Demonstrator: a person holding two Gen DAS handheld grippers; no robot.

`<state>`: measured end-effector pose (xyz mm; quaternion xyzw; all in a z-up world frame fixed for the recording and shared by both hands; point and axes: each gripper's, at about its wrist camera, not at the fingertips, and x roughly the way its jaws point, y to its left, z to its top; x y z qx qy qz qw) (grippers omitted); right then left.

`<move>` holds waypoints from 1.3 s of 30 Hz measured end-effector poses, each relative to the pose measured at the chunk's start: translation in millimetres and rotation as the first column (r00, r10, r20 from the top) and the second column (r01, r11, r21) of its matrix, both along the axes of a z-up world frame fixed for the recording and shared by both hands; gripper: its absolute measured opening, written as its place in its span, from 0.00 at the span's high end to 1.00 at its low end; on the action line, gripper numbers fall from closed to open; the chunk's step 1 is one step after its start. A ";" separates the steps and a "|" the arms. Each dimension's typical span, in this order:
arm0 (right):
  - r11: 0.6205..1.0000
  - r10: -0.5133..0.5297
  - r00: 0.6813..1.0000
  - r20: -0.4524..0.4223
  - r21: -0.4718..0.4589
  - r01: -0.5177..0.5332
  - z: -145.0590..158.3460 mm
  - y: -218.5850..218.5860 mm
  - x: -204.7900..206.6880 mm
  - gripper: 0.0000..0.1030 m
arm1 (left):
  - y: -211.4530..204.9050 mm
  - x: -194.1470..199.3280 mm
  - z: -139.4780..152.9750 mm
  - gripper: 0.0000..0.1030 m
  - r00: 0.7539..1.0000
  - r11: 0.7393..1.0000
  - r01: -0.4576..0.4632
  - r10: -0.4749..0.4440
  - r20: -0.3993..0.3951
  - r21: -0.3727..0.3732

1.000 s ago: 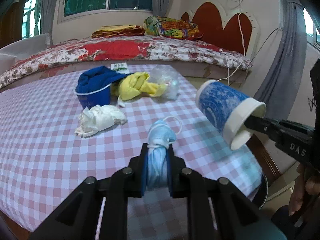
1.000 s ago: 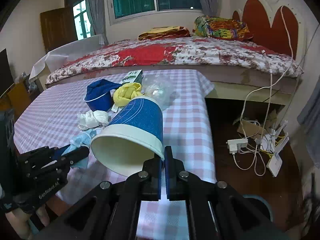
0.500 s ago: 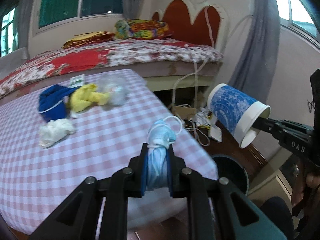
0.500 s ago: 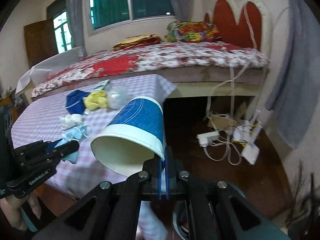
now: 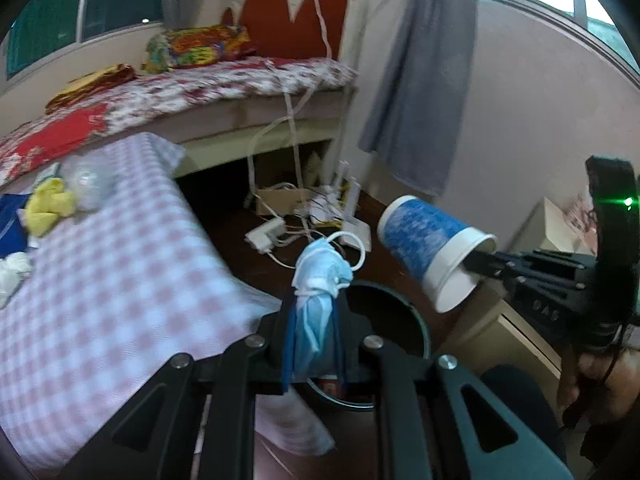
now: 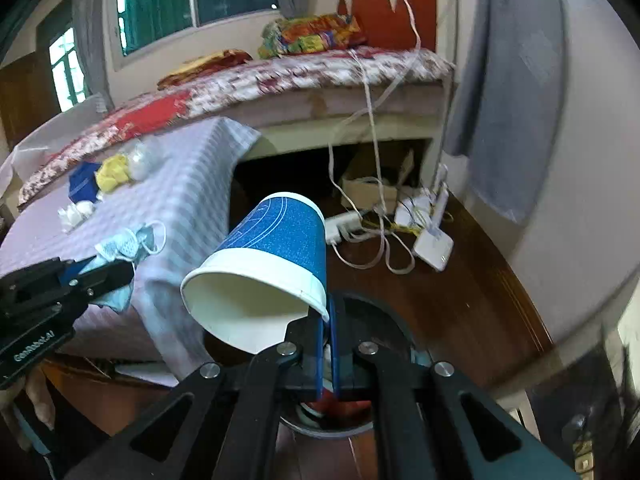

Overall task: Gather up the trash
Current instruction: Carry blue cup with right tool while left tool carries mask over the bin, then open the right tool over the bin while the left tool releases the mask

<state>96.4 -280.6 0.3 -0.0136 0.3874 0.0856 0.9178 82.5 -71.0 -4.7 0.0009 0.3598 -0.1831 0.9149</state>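
Observation:
My left gripper (image 5: 314,344) is shut on a crumpled light-blue face mask (image 5: 320,276), whose ear loop sticks up above the fingers. Beneath it on the floor stands a dark round trash bin (image 5: 404,316). My right gripper (image 6: 327,344) is shut on the rim of a blue and white paper cup (image 6: 272,264), which lies tilted with its mouth toward the camera. The bin (image 6: 384,320) shows right behind that cup. From the left wrist view the cup (image 5: 430,248) hangs to the right of the mask, over the bin's right side.
A checked tablecloth table (image 5: 100,280) sits at left with a yellow cloth (image 5: 48,204), a clear bag (image 5: 88,180), a blue bowl (image 6: 82,184) and white tissue (image 5: 12,272). Cables and a power strip (image 5: 268,236) lie on the floor beside a bed (image 5: 200,88).
Both grippers swung right, away from over the table to above the trash bin on the floor, each keeping hold of its item. The table has slid to the left of both views.

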 end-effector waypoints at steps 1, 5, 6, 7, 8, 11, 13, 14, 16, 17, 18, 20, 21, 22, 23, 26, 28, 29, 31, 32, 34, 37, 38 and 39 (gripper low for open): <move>1.000 -0.007 1.000 -0.011 -0.004 0.007 -4.5 -6.2 -2.4 0.97 | -5.5 -0.2 -3.3 0.83 1.000 1.000 0.009 -0.009 -0.015 -0.010; 0.999 -0.033 0.999 -0.038 -0.008 0.033 -17.3 -24.3 -11.7 0.97 | -24.6 -1.7 -19.3 0.83 0.996 0.999 0.042 -0.045 -0.072 -0.031; 0.999 -0.039 0.998 -0.043 -0.008 0.039 -20.5 -28.3 -13.8 0.97 | -28.3 -0.6 -23.0 0.83 0.995 0.998 0.047 -0.049 -0.085 -0.033; 0.999 -0.045 0.998 -0.050 -0.008 0.045 -23.8 -32.4 -16.0 0.97 | -31.4 0.0 -27.9 0.83 0.994 0.998 0.050 -0.054 -0.099 -0.037; 0.999 -0.047 0.997 -0.058 -0.008 0.047 -27.5 -35.4 -18.0 0.97 | -34.3 1.0 -32.0 0.83 0.992 0.998 0.052 -0.056 -0.110 -0.039; 0.999 -0.052 0.996 -0.078 -0.011 0.052 -38.7 -38.2 -19.5 0.97 | -41.1 6.3 -47.4 0.83 0.985 0.998 0.054 -0.060 -0.159 -0.043; 0.999 -0.054 0.994 -0.096 -0.007 0.054 -47.6 -40.7 -19.7 0.97 | -44.0 8.4 -55.5 0.83 0.982 0.998 0.053 -0.060 -0.179 -0.039; 0.998 -0.055 0.992 -0.111 -0.008 0.055 -53.9 -41.9 -18.2 0.97 | -45.3 10.5 -61.3 0.83 0.979 0.998 0.052 -0.059 -0.193 -0.040; 0.998 -0.055 0.989 -0.136 -0.011 0.054 -63.5 -41.6 -13.9 0.97 | -49.0 14.1 -69.1 0.83 0.977 0.998 0.053 -0.059 -0.205 -0.036; 0.998 -0.056 0.987 -0.150 -0.015 0.054 -70.7 -42.6 -11.5 0.97 | -50.9 14.8 -72.4 0.83 0.977 0.998 0.053 -0.057 -0.206 -0.027; 0.998 -0.055 0.984 -0.169 -0.020 0.052 -77.7 -42.8 -9.0 0.97 | -53.1 17.3 -77.0 0.83 0.974 0.998 0.057 -0.061 -0.219 -0.024; 0.999 -0.049 0.980 -0.195 -0.028 0.045 -87.6 -42.2 -4.2 0.97 | -55.6 21.3 -83.7 0.83 0.971 0.998 0.055 -0.058 -0.233 -0.022; 0.998 -0.050 0.977 -0.208 -0.034 0.044 -92.8 -41.7 -1.4 0.97 | -56.7 23.6 -87.8 0.83 0.968 0.998 0.054 -0.059 -0.246 -0.024; 0.998 -0.051 0.973 -0.224 -0.035 0.044 -98.9 -41.9 2.5 0.97 | -57.6 25.2 -91.5 0.83 0.966 0.998 0.052 -0.057 -0.254 -0.027; 0.999 -0.050 0.971 -0.235 -0.030 0.044 -103.8 -42.4 6.0 0.97 | -58.7 27.2 -95.7 0.83 0.963 0.998 0.049 -0.054 -0.263 -0.027; 0.999 -0.048 0.965 -0.257 -0.034 0.040 -114.8 -41.1 14.7 0.97 | -61.2 30.3 -104.6 0.83 0.956 0.998 0.051 -0.055 -0.288 -0.024; 0.999 -0.041 0.963 -0.268 -0.036 0.033 -120.1 -39.3 20.8 0.97 | -62.0 32.7 -109.6 0.82 0.952 0.999 0.046 -0.050 -0.302 -0.022; 0.999 -0.037 0.961 -0.274 -0.038 0.027 -123.6 -38.2 24.0 0.97 | -62.5 34.1 -112.2 0.82 0.949 0.999 0.046 -0.051 -0.312 -0.025; 0.999 -0.025 0.958 -0.286 -0.039 0.014 -131.6 -36.3 29.5 0.97 | -64.7 37.2 -122.0 0.73 0.938 0.998 0.055 -0.062 -0.342 -0.031; 0.999 -0.011 0.952 -0.305 -0.045 -0.003 -140.2 -33.8 34.4 0.96 | -65.5 39.7 -126.5 0.65 0.934 0.999 0.044 -0.052 -0.353 -0.030; 0.994 -0.033 0.934 -0.356 -0.109 -0.007 -160.3 -31.4 43.4 0.71 | -64.3 42.8 -137.1 0.30 0.923 1.000 0.013 -0.013 -0.384 -0.004; 0.987 -0.102 0.921 -0.375 -0.154 0.047 -171.3 -40.4 47.8 0.41 | -63.4 39.6 -140.7 0.28 0.923 1.000 0.009 0.003 -0.384 0.030; 0.986 -0.115 0.919 -0.376 -0.153 0.061 -170.3 -44.1 47.1 0.41 | -63.4 37.5 -142.0 0.27 0.922 0.999 0.010 0.008 -0.386 0.043; 0.987 -0.117 0.922 -0.368 -0.146 0.067 -167.6 -47.0 45.6 0.39 | -63.2 37.3 -142.7 0.25 0.922 0.999 0.009 0.012 -0.387 0.053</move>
